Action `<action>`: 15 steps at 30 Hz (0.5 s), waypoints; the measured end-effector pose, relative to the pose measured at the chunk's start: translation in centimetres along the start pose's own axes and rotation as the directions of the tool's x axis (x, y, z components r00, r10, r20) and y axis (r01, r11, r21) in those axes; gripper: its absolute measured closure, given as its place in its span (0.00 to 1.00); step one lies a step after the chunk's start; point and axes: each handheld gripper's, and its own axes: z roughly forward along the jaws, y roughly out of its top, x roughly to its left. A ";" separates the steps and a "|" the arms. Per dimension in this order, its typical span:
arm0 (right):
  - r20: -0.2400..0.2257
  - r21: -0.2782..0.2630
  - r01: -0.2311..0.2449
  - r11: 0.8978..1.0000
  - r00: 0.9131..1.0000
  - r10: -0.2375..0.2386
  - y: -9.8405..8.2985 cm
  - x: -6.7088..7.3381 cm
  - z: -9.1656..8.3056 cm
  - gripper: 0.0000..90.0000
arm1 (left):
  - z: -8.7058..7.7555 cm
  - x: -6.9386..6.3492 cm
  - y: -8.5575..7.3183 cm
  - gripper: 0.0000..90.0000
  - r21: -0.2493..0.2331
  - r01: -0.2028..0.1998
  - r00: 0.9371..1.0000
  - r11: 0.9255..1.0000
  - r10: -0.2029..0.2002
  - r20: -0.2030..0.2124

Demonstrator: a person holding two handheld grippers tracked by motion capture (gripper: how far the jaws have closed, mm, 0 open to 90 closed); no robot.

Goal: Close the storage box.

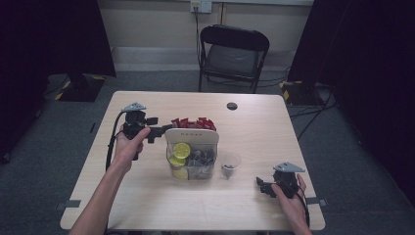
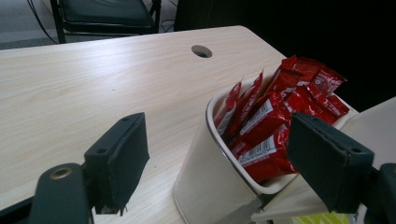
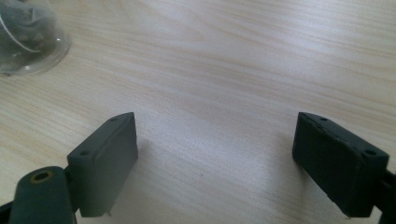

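Observation:
A white compartment organiser (image 1: pixel 191 137) stands mid-table. Its far section holds several red sachets (image 1: pixel 193 123) (image 2: pixel 275 119); its near clear section holds yellow-lidded pods (image 1: pixel 181 150) and dark packets. A small clear cup (image 1: pixel 230 165) (image 3: pixel 28 39) with dark contents stands just right of it. My left gripper (image 1: pixel 157 128) (image 2: pixel 224 163) is open at the organiser's left rim (image 2: pixel 212 140), its jaws standing either side of the sachet section without touching. My right gripper (image 1: pixel 263 186) (image 3: pixel 219 163) is open low over bare wood near the table's front right, nothing between its jaws.
The light wooden table (image 1: pixel 147 196) has a round cable hole (image 1: pixel 232 105) (image 2: pixel 201 51) near its far edge. A black folding chair (image 1: pixel 233 55) stands behind the table. Dark curtains hang at both sides. Both forearms enter from the bottom edge.

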 end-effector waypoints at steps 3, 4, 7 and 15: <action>0.005 0.001 -0.004 1.000 1.000 0.004 0.0 0.0 0.0 0.15 | -0.2 -0.2 0.1 0.22 -0.013 0.000 1.000 1.000 0.000 0.012; 0.005 0.001 -0.004 1.000 1.000 0.004 0.0 0.0 0.0 0.15 | -0.3 -0.3 0.1 0.22 -0.016 0.001 1.000 1.000 -0.001 0.014; 0.005 0.001 -0.004 1.000 1.000 0.004 0.0 0.0 0.0 0.15 | -0.3 -0.5 0.0 0.22 -0.009 -0.005 1.000 1.000 0.005 0.008; 0.004 0.000 -0.002 1.000 1.000 0.002 0.0 0.0 0.0 0.15 | -0.5 -1.1 -0.1 0.22 -0.008 -0.024 1.000 1.000 0.024 0.013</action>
